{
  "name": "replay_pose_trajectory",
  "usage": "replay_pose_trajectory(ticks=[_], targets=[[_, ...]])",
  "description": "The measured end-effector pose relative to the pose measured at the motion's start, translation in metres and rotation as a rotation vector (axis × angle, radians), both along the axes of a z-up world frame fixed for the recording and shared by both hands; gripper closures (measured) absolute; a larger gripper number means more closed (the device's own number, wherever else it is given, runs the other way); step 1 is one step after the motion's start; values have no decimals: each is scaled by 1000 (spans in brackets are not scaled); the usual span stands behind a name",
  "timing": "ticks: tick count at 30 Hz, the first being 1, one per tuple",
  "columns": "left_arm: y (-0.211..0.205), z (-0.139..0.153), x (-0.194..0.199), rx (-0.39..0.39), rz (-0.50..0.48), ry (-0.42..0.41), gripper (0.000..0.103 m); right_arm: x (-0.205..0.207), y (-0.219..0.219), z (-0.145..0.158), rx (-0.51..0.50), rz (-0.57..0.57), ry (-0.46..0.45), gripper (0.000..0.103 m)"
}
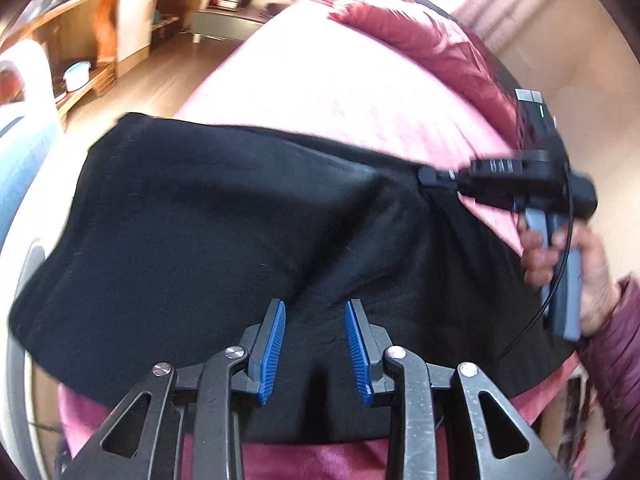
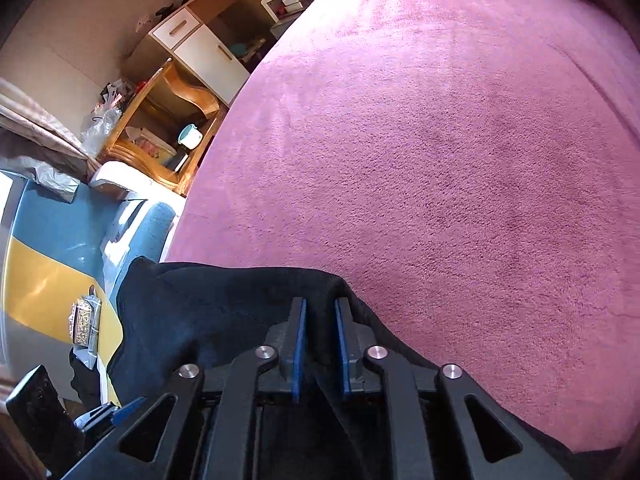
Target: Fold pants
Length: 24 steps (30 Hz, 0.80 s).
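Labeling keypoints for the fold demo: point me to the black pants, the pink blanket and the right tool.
black pants [image 1: 192, 232]: left wrist view, flat middle of the fabric.
pink blanket [image 2: 440, 140]: right wrist view, bare plush surface beyond the pants.
right tool [image 1: 430, 178]: left wrist view, fingertips at the pants' edge.

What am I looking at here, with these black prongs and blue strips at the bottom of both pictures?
There is no robot. A person holds a two-finger gripper in each hand, and each carries a fisheye camera looking along its fingers. One picture is from the left gripper, the other from the right gripper. Black pants lie on a pink blanket. The right gripper appears to pinch an edge of the pants. The left gripper's blue pads stand apart over the cloth, gripping nothing.
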<state>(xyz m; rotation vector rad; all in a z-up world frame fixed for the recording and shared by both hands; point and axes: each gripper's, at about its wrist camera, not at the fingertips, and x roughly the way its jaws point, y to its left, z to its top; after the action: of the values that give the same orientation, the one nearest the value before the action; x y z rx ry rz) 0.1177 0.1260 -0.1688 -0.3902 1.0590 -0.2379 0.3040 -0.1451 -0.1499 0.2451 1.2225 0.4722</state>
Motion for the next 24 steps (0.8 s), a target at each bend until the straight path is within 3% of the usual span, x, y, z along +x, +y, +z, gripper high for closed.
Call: replay_pose_trajectory(ticks=[2,7,11,15,22,24], targets=[[34,10,-10,-46,93,-10,71,-9,-2,12,2,-23,-36,64],[132,17,-43,-132,377,16,72,-51,-9,41,53,-35,-109,60],[183,3,-61,-206,495,74,73,-95,-6,41,50,-9,-113,59],[201,-7,-66,-291,529,82,73,-135,-2,25,34,-9,-80,59],[180,-27,-47,-245,488,124,74,-186,-14,1,50,-52,1,59],[172,-28,-42,-220,478,122,93,-195,-19,-4,29,-67,9,59]])
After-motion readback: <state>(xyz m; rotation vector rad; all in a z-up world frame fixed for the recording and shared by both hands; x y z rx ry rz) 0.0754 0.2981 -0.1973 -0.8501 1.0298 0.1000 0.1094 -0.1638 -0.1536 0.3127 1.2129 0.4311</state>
